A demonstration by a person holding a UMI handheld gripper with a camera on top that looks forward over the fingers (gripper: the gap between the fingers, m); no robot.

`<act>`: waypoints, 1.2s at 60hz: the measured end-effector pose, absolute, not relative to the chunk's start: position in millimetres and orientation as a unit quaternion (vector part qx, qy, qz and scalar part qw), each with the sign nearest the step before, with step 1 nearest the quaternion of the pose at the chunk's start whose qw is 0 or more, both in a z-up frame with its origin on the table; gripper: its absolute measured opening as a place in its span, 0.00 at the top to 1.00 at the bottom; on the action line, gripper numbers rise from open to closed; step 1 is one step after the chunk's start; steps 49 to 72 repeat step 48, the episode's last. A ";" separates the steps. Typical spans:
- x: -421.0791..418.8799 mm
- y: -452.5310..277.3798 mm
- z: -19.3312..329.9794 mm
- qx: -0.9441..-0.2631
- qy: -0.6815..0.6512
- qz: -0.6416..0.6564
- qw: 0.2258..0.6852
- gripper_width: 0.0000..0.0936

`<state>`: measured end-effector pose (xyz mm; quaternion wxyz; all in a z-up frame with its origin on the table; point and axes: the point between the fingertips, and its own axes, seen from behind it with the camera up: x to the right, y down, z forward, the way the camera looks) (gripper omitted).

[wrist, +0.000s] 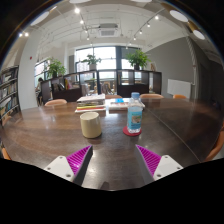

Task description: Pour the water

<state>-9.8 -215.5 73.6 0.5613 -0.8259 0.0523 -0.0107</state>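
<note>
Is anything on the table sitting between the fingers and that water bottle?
Nothing visible does. The open gripper faces bare table, and the water bottle stands just beyond the fingers, with the cup beside it, apart and not in the path.

The gripper point(113, 160) shows as two fingers with white outer bodies, blocky and angled inward. Each carries a bright magenta pad point(79, 158) on its inner face, ribbed with fine ridges. The jaws stand apart, nothing between them.

Upright capped water bottle point(134, 113) just beside cream cup point(91, 124), both on table.
</note>
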 end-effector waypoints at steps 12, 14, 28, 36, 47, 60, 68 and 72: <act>-27.2 -246.6 118.0 -0.813 0.039 -0.015 0.581 0.07; -29.0 -250.5 125.4 -0.810 0.037 -0.015 0.584 0.07; -34.6 -275.3 171.7 -0.796 0.026 -0.016 0.604 0.07; -37.5 -286.8 187.2 -0.791 0.023 -0.018 0.612 0.07; -43.4 -298.8 199.6 -0.782 0.030 -0.005 0.623 0.07; -43.0 -299.5 200.7 -0.780 0.032 -0.005 0.624 0.07; -43.0 -299.5 200.7 -0.780 0.032 -0.005 0.624 0.07; -43.0 -299.5 200.7 -0.780 0.032 -0.005 0.624 0.07</act>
